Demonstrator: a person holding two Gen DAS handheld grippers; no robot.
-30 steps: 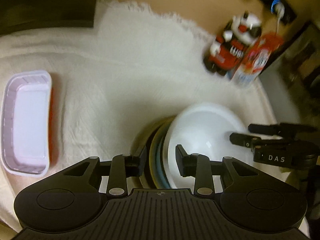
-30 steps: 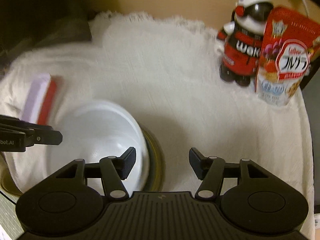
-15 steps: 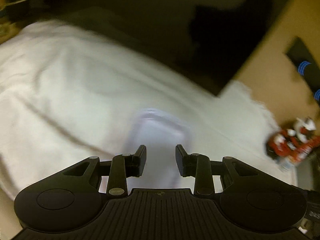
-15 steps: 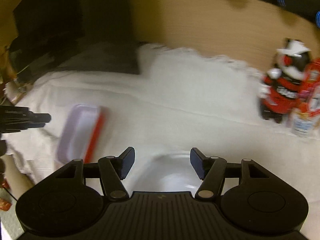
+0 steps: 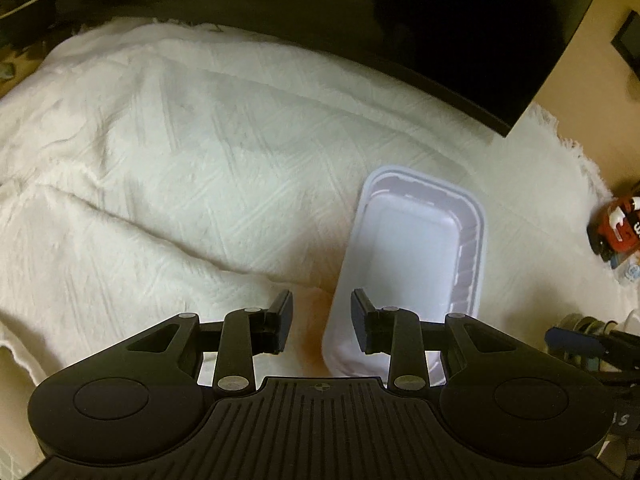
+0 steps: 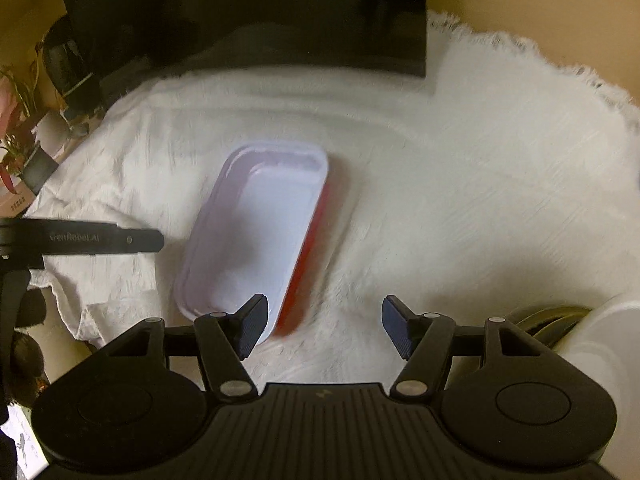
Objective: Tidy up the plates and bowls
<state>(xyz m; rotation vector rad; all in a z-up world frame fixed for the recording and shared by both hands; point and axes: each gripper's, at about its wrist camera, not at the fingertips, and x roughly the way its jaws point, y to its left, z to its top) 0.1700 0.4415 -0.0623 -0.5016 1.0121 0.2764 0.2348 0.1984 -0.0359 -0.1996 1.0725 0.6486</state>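
A rectangular tray, white inside with a red outer wall, lies on the white cloth (image 5: 160, 168); it shows in the left wrist view (image 5: 416, 248) and the right wrist view (image 6: 260, 224). My left gripper (image 5: 321, 320) is open and empty, its jaws on either side of the tray's near left rim. My right gripper (image 6: 324, 328) is open and empty, just right of the tray's near end, its left fingertip over the near corner. The left gripper's finger (image 6: 100, 236) shows left of the tray. A white bowl (image 6: 600, 344) on stacked plates (image 6: 548, 320) sits at the far right.
A dark monitor (image 6: 248, 8) stands behind the cloth. A red and black toy figure (image 5: 618, 232) stands at the right edge. Potted plants (image 6: 16, 148) and a dark kettle (image 6: 68, 60) sit off the cloth at left.
Both grippers swung left, away from the white bowl and plate stack, over to the rectangular tray. Both stayed open and empty.
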